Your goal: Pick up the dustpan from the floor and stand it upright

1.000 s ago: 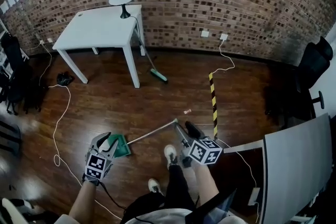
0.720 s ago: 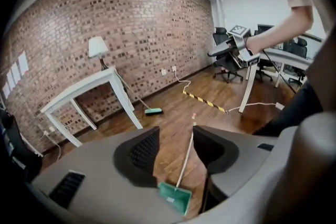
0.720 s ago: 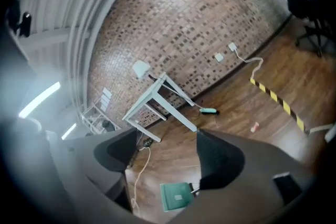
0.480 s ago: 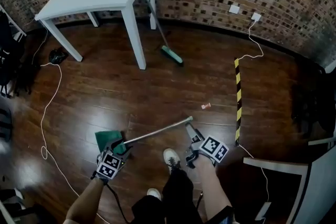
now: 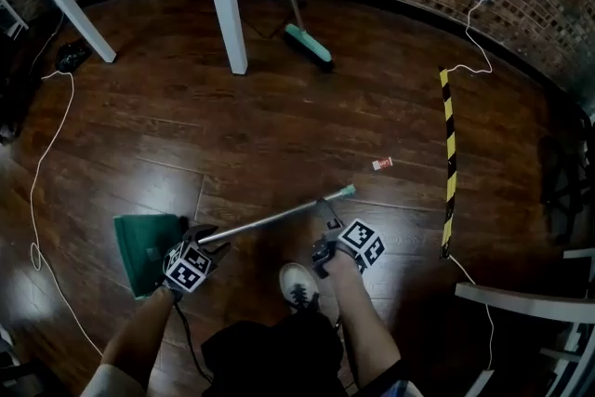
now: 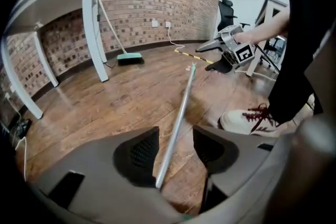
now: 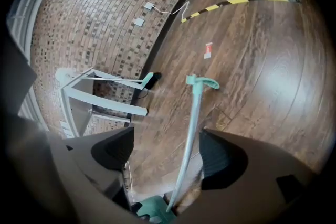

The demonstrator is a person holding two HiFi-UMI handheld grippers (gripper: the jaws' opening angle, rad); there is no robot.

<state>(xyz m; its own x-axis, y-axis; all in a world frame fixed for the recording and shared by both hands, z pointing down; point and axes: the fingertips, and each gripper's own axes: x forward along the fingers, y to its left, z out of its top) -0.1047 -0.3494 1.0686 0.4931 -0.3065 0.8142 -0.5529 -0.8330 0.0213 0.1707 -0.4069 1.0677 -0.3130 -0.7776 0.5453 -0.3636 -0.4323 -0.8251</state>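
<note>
Green plastic dustpan (image 5: 147,251) with a long silver metal handle (image 5: 279,217) lies flat on the wooden floor (image 5: 279,125), lower left of the frame, handle slanting up-right. Left tongs (image 5: 206,237) straddle its pan end, right tongs (image 5: 323,218) its tip. Both are released, jaws just opening, and sit lower than before.

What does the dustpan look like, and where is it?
Look at the wooden floor in front of the white table. The dustpan lies flat there, near the person's shoe. Unlike the green broom standing by the table, it is a flat green scoop with a long silver handle lying down.
</note>
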